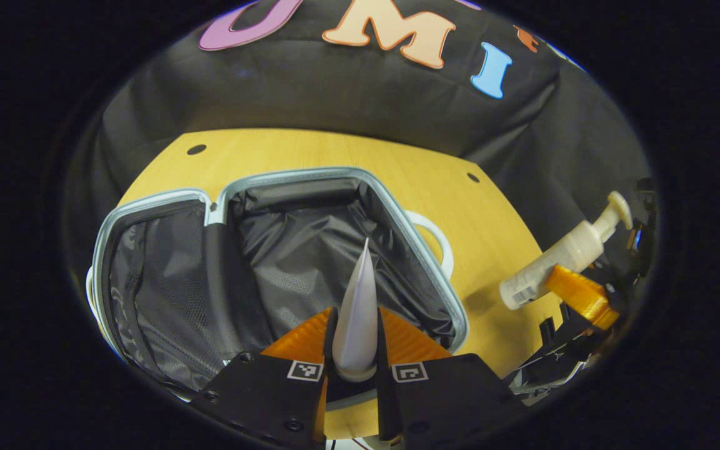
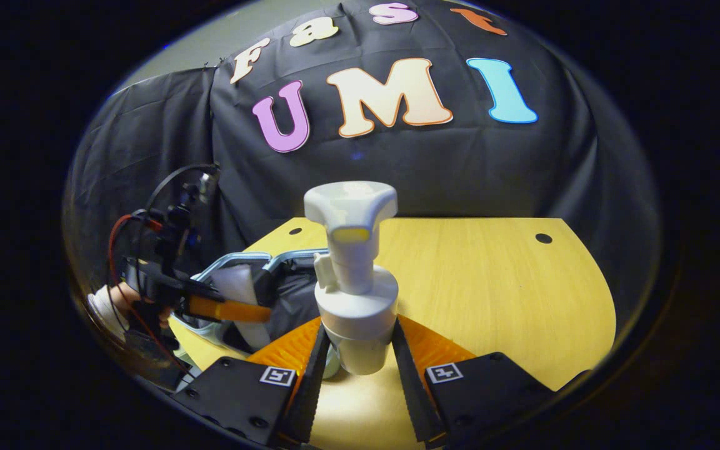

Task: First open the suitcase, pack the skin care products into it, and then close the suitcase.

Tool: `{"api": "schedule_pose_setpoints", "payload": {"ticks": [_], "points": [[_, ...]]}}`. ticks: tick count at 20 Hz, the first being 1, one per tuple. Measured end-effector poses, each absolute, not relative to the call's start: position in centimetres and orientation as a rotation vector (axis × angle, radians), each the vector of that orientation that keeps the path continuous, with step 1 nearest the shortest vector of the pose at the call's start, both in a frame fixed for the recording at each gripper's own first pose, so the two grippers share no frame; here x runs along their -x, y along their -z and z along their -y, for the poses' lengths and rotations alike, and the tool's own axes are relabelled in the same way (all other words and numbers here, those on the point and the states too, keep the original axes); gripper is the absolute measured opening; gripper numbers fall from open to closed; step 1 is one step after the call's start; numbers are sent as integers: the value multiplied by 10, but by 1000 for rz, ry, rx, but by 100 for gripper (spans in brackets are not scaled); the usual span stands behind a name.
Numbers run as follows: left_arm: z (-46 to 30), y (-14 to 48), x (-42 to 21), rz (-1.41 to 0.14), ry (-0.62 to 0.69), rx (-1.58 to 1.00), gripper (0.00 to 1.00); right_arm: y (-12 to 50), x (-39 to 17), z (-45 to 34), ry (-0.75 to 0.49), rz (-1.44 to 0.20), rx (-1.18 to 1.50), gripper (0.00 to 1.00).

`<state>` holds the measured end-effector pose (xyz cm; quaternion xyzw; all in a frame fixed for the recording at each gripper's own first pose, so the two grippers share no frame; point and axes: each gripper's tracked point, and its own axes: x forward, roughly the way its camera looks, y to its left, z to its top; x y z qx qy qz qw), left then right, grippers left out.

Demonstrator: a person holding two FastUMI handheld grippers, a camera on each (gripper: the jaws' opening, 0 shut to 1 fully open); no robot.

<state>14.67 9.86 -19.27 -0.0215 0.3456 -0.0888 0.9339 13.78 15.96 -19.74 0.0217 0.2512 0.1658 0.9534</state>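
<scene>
- Left tool (image 1: 356, 340): both fingers are clamped on a white tapered tube (image 1: 358, 312), one finger on each flat side. The tube points away from the camera, its narrow crimped end farthest out and its round cap end nearest the tool body.
- Tube position: held above the open suitcase (image 1: 310, 262), over the compartment with the loose black lining.
- Suitcase: lies open flat on the wooden table (image 1: 397, 169). Both halves face up, each edged by a pale grey-blue rim, with a dark hinge band between them. The half on the left of the left gripper view has a mesh-like black lining. A white handle (image 1: 436, 240) projects from the side of the other half.
- Right tool (image 2: 357, 350): both fingers are clamped on the lower body of a white pump bottle (image 2: 355, 275). The bottle stands upright between them, pump head on top (nozzle facing the camera).
- Cross-check in the left gripper view: the same pump bottle (image 1: 563, 256) appears tilted, gripped by the right tool (image 1: 575, 290), above the table just beside the suitcase on its handle side.
- Cross-check in the right gripper view: the left tool (image 2: 235, 309) is held over the suitcase (image 2: 260, 262) with the tube (image 2: 238, 287) between its fingers; a hand (image 2: 124, 299) shows behind it.
</scene>
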Motion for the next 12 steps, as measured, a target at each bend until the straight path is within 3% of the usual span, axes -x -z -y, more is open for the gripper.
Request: {"api": "schedule_pose_setpoints", "payload": {"ticks": [1,4,7,9,12], "points": [[-101,199,-151,-730,189,34,22,199,-138,-170,-344,-520,-44,60],[-105,201,-165,-759,212,53,27,206,-140,-201,-377,-556,-58,61],[-129,199,-183,-755,143,32,34,217,-144,-230,-416,-606,-85,60],[-127,185,-187,-719,155,91,64,236,-142,-244,-430,-658,-75,60],[-133,150,-190,-625,156,159,82,261,-147,-258,-448,-714,-33,60]]}}
